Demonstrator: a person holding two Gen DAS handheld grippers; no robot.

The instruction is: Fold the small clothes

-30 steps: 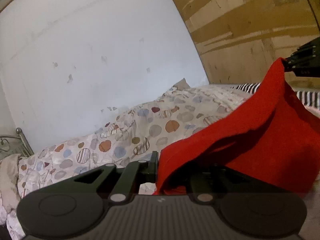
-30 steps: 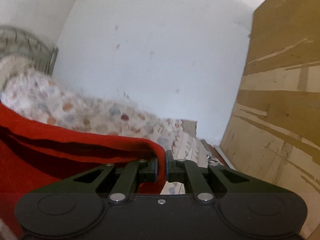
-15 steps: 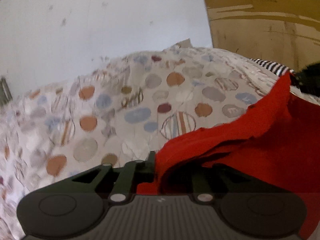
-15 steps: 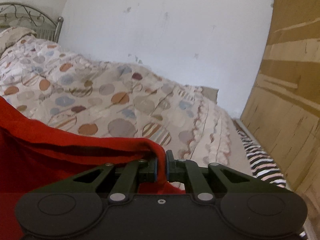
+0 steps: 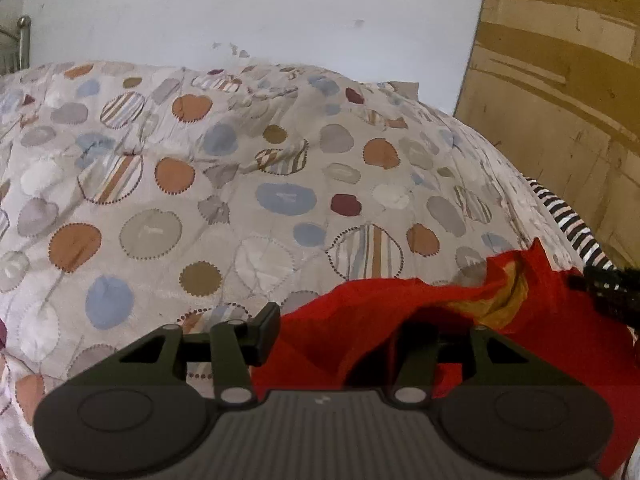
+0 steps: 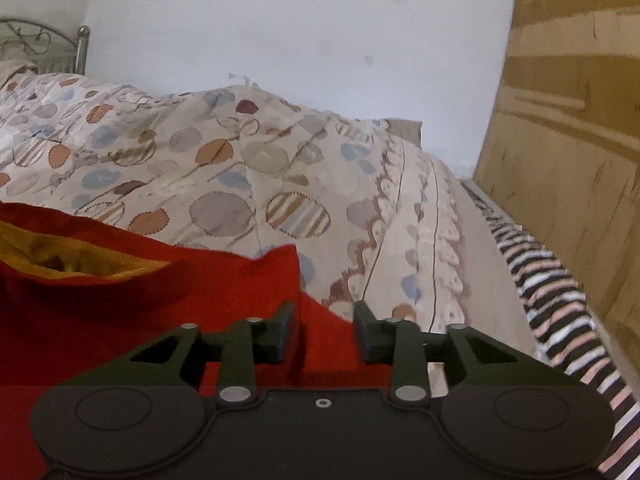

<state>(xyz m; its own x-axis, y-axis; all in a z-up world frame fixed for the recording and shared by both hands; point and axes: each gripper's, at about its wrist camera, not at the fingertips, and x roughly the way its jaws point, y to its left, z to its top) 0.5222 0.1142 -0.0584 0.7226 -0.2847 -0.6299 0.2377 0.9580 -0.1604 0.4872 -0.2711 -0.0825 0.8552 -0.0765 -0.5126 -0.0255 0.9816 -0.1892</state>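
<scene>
Both jaws are opening: the left hand-held gripper (image 5: 344, 334) and right hand-held gripper (image 6: 325, 332) release the soft red cloth garment (image 6: 224, 292); let it settle flat on the spotted quilted bed (image 5: 240, 184) before withdrawing.

Quilt (image 5: 248, 184) ahead of both grippers: broad open stretch, passable. Red cloth (image 6: 120, 304) bunched low near fingers, between jaws. Wall (image 6: 300, 40) closes far side; wood panel (image 6: 568, 168) bounds right; striped cloth (image 6: 560, 304) along that edge.

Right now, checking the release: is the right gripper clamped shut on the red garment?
No, the right gripper is opening, with the red garment lying loose between.
</scene>
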